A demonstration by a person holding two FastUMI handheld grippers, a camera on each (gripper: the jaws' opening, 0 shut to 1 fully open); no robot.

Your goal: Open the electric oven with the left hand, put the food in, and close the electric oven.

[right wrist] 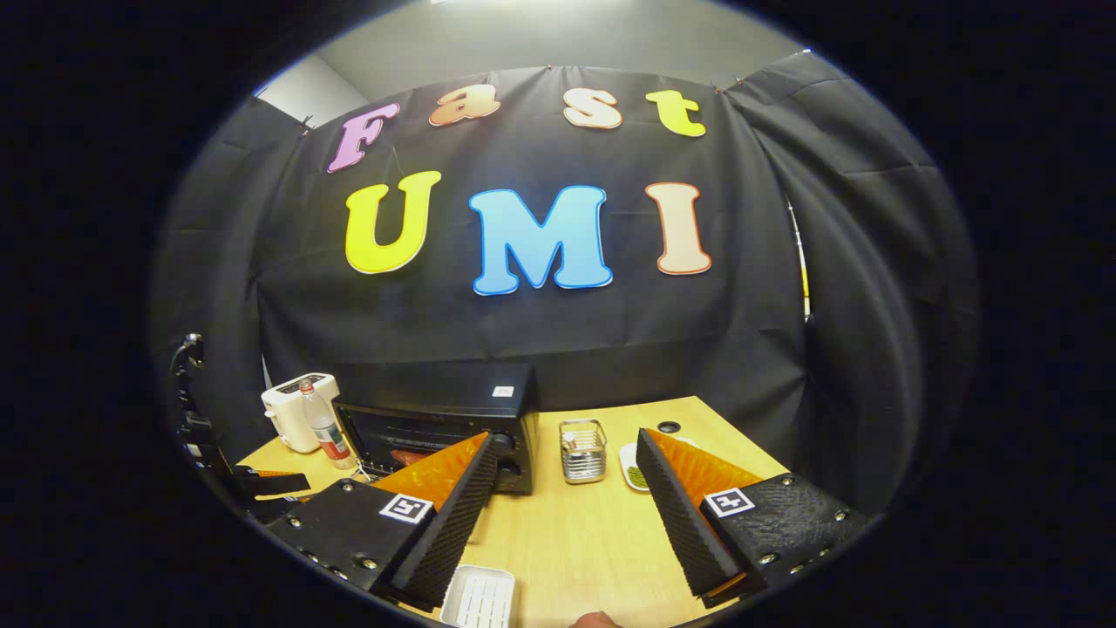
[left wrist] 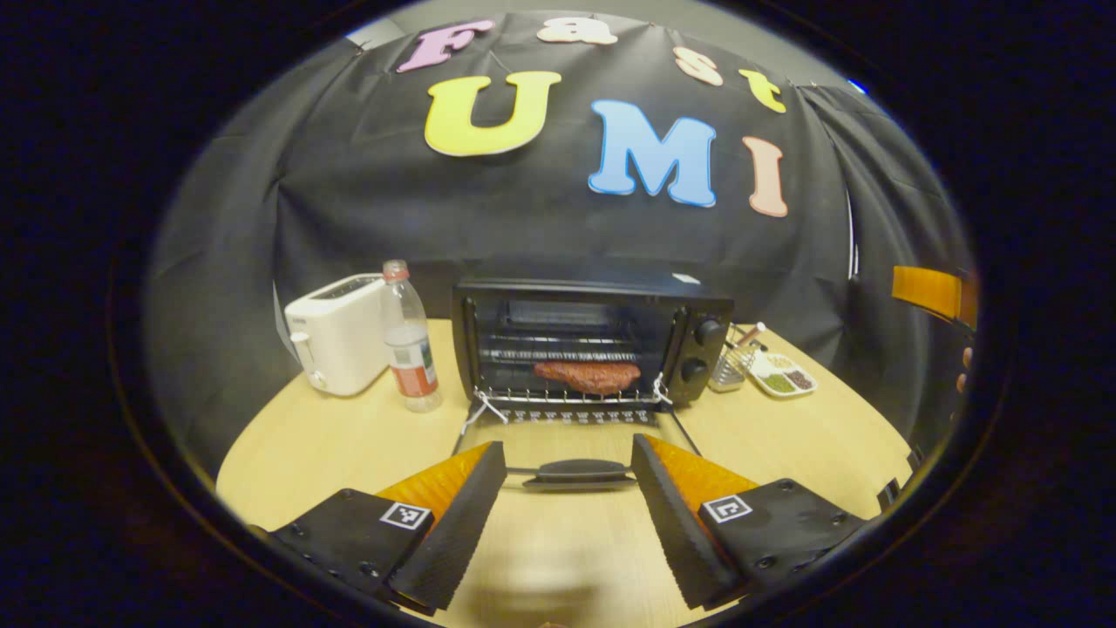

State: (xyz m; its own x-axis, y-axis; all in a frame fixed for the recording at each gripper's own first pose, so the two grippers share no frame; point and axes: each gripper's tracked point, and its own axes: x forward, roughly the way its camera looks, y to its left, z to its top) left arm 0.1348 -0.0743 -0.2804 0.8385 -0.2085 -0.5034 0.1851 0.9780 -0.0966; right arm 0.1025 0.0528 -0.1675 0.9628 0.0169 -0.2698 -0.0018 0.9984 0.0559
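Note:
The black electric oven (left wrist: 593, 336) stands at the back of the wooden table with its glass door (left wrist: 575, 440) folded down flat toward me. A reddish piece of meat (left wrist: 588, 376) lies on the wire rack inside. My left gripper (left wrist: 568, 467) is open, its fingers on either side of the door's black handle (left wrist: 582, 472) without touching it. In the right gripper view the oven (right wrist: 445, 427) sits at the left, the meat (right wrist: 408, 456) just visible inside. My right gripper (right wrist: 562, 480) hangs open and holds nothing, above the table to the right of the oven.
A white toaster (left wrist: 338, 344) and a clear bottle (left wrist: 410, 340) stand left of the oven. A wire basket (right wrist: 582, 450) and a white dish of green food (right wrist: 635, 471) sit to its right. A white ridged tray (right wrist: 478, 597) lies near the front edge.

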